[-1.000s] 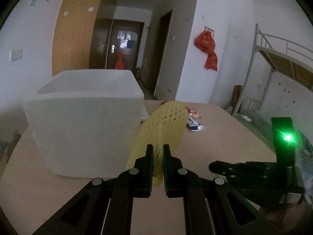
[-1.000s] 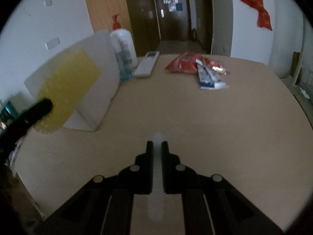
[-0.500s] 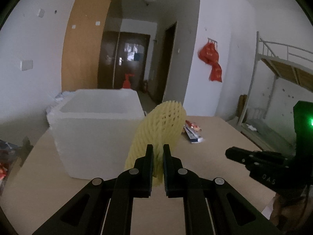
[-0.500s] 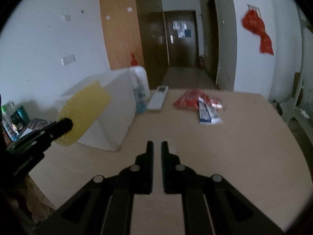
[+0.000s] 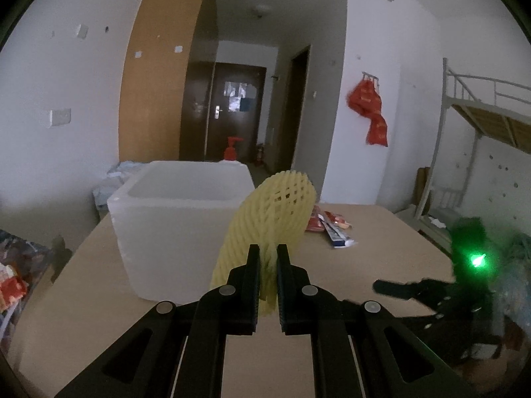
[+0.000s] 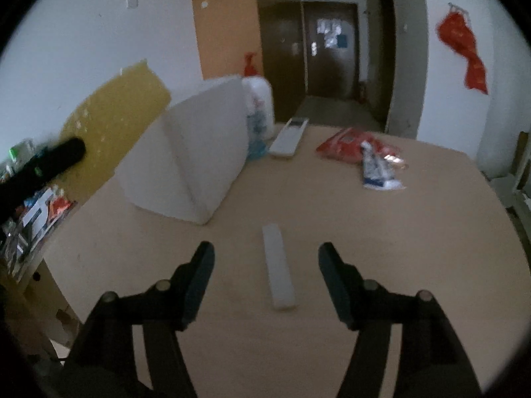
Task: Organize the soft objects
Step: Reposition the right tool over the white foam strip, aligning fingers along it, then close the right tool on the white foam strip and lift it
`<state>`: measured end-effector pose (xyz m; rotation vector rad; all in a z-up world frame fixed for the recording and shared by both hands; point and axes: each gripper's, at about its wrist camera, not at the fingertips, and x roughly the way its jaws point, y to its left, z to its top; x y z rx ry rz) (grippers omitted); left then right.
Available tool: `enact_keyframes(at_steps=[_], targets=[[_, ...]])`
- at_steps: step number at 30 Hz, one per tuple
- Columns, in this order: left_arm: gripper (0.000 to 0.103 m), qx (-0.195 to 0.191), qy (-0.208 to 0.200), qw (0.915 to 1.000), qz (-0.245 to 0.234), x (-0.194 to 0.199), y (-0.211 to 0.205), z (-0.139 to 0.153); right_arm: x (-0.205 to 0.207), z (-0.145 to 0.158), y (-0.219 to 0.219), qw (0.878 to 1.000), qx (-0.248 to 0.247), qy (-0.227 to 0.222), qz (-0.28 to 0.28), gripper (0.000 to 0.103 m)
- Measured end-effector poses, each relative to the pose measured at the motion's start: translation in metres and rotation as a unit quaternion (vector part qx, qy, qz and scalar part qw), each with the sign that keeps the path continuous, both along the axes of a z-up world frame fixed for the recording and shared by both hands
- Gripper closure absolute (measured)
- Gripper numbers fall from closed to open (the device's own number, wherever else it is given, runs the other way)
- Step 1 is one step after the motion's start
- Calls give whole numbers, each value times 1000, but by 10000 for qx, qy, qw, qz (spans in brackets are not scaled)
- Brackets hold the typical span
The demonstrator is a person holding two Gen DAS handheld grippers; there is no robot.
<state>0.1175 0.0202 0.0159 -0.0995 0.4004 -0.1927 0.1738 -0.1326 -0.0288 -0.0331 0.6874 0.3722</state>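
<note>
My left tongs [image 5: 265,265] pinched the yellow foam net [image 5: 272,219], holding it upright above the worktop [image 5: 381,248] just beside the white foam box [image 5: 172,225]. My right tongs [image 6: 265,262] were opening, gripping nothing; a white foam strip [image 6: 278,275] lay flat on the worktop between them, near its front edge.

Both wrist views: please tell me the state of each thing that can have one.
Left gripper: shut on yellow foam net.
Right gripper: jaws opening, empty.
White foam strip: lying flat on table.
White foam box: open-topped, upright.
</note>
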Motion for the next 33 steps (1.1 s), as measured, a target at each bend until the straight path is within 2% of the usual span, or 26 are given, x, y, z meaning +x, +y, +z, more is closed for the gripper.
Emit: enact_keyframes(at_steps=[9, 19, 20, 27, 33], targets=[[93, -14, 63, 9999, 79, 1, 5, -2, 28, -36, 12, 9984, -155, 531, 100, 34], [94, -33, 121, 9999, 76, 2, 6, -5, 43, -47, 11, 9967, -277, 758, 53, 34], [94, -28, 131, 9999, 69, 2, 6, -5, 44, -48, 11, 9967, -314, 749, 29, 35], [93, -27, 175, 9998, 49, 1, 7, -6, 52, -56, 7, 9948, -368, 951, 1, 63], [93, -12, 152, 9999, 59, 1, 7, -4, 51, -60, 14, 9935, -564, 985, 97, 63]])
